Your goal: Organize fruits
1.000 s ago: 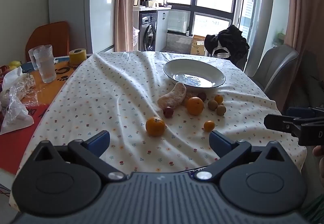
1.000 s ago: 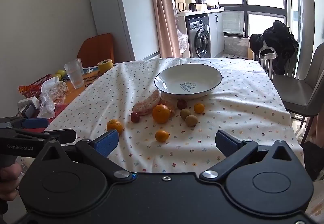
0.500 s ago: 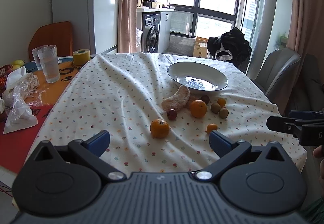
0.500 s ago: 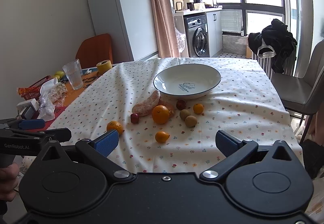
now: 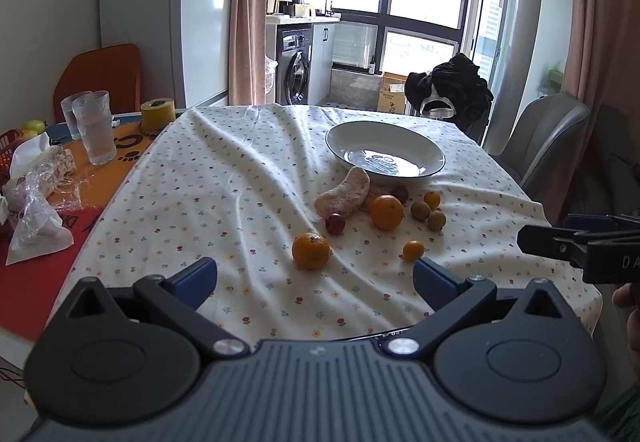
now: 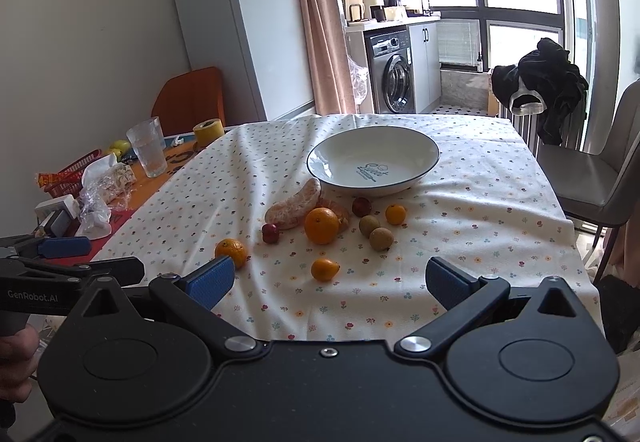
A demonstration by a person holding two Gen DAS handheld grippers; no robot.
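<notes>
An empty white bowl [image 5: 386, 154] [image 6: 373, 162] stands on the flowered tablecloth. In front of it lie a peeled pomelo segment [image 5: 343, 196] [image 6: 295, 204], a large orange [image 5: 386, 212] [image 6: 321, 225], a mandarin [image 5: 311, 250] [image 6: 231, 252], a small kumquat [image 5: 413, 250] [image 6: 324, 269], a red fruit [image 5: 335, 223] [image 6: 270, 233] and two brown longans [image 5: 436, 220] [image 6: 381, 238]. My left gripper [image 5: 315, 274] is open, hovering over the table's near edge, short of the mandarin. My right gripper [image 6: 330, 278] is open too, near the kumquat's front.
Left of the cloth sit drinking glasses [image 5: 94, 132], a yellow tape roll [image 5: 157, 113], plastic wrap [image 5: 36, 194] and a red basket [image 6: 68, 174]. A grey chair [image 6: 592, 170] stands at the right, a chair with dark clothes [image 5: 448, 90] beyond the table.
Both grippers have drifted slightly back from the table and stayed open; the fruit and bowl have not moved.
</notes>
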